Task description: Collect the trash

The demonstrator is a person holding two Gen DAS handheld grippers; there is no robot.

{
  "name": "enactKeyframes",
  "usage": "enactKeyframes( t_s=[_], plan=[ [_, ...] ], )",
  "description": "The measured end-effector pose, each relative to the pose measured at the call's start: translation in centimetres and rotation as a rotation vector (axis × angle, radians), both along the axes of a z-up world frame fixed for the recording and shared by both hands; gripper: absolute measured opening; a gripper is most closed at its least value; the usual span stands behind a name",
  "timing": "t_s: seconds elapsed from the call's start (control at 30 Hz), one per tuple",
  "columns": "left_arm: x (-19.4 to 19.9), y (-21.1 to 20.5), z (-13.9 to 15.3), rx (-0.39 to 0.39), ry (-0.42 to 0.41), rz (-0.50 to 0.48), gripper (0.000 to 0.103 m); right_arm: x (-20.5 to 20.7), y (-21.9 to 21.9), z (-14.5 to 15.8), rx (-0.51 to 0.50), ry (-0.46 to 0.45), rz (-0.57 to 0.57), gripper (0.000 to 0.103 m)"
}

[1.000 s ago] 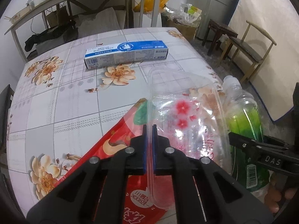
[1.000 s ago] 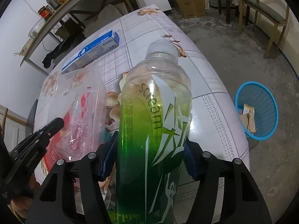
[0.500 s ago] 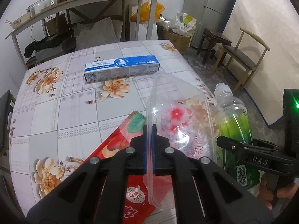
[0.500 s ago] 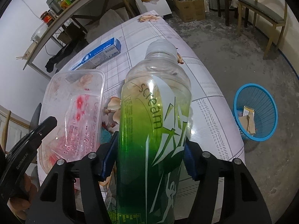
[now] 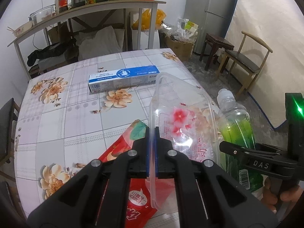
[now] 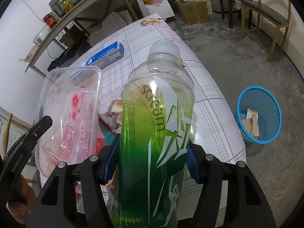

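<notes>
Our left gripper (image 5: 152, 152) pinches the clear tray (image 5: 182, 125) rim; our right gripper (image 6: 152, 159) clamps the bottle (image 6: 155, 133), both raised.

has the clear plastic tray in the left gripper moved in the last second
Yes. The clear plastic tray has risen with the left gripper: the blue box and table now sit lower and farther off in the left wrist view.

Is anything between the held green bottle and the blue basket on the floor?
Nothing visible blocks it. The right gripper holds the green plastic bottle above the table's right edge; the blue mesh waste basket stands open on bare floor beyond that edge, with only paper scraps inside.
</notes>
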State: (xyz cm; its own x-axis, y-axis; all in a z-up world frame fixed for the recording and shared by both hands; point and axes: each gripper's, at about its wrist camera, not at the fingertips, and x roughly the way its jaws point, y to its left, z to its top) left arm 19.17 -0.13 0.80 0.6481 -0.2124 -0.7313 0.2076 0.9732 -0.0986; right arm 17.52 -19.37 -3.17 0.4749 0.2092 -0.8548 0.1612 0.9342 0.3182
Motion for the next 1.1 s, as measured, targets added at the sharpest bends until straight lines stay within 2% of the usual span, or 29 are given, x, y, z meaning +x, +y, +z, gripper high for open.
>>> enactKeyframes(
  t_s=[1.1],
  plan=[
    [-3.9, -1.5, 3.0, 0.037, -0.101, -0.008, 0.002, -4.5, -2.1, 2.2, 0.030, -0.079, -0.038, 0.060]
  ],
)
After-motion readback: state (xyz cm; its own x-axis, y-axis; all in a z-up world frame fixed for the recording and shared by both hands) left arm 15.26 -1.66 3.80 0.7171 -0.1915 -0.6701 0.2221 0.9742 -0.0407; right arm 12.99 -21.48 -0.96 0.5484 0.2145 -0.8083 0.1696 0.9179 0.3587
